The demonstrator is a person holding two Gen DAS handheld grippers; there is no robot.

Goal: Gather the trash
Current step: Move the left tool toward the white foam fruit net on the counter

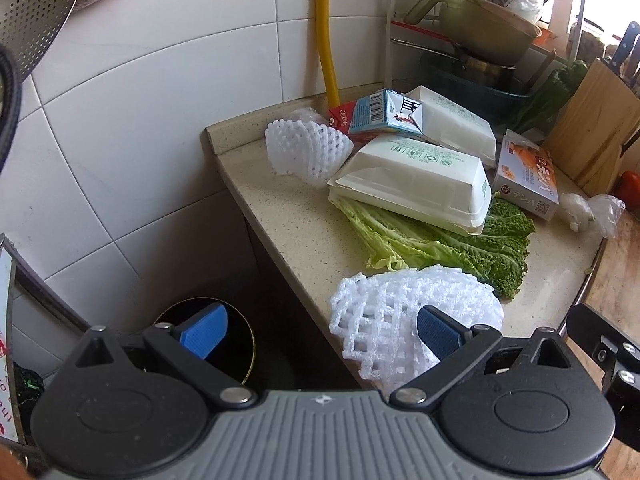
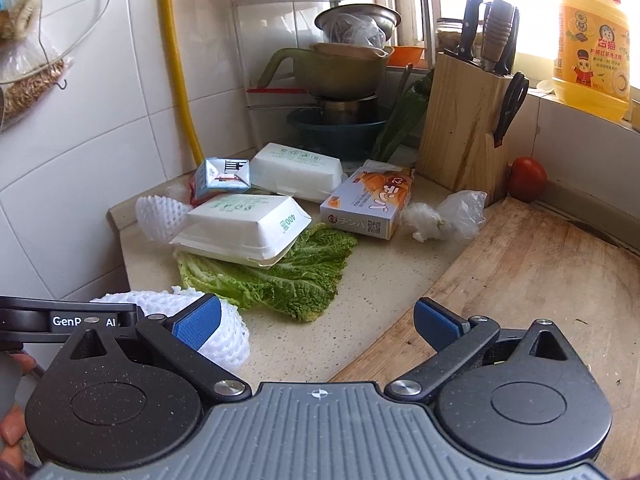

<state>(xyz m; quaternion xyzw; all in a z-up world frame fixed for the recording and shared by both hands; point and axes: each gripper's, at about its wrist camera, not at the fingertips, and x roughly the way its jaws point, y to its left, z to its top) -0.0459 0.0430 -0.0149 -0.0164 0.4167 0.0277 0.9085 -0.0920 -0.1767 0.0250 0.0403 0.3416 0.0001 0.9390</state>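
The speckled beige stone table [image 1: 288,216] carries the rubbish beside a round black bin [image 1: 240,344] on the floor, handy for dropping. A white foam clamshell box [image 1: 412,184] pins a green cabbage leaf [image 1: 460,256]. Nearest lies a white foam fruit net [image 1: 400,304], probably first. The left gripper [image 1: 320,330] and right gripper [image 2: 316,322] gape wide, empty.

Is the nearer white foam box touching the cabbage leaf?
Touching. The right wrist view shows the foam box resting directly on the cabbage leaf.
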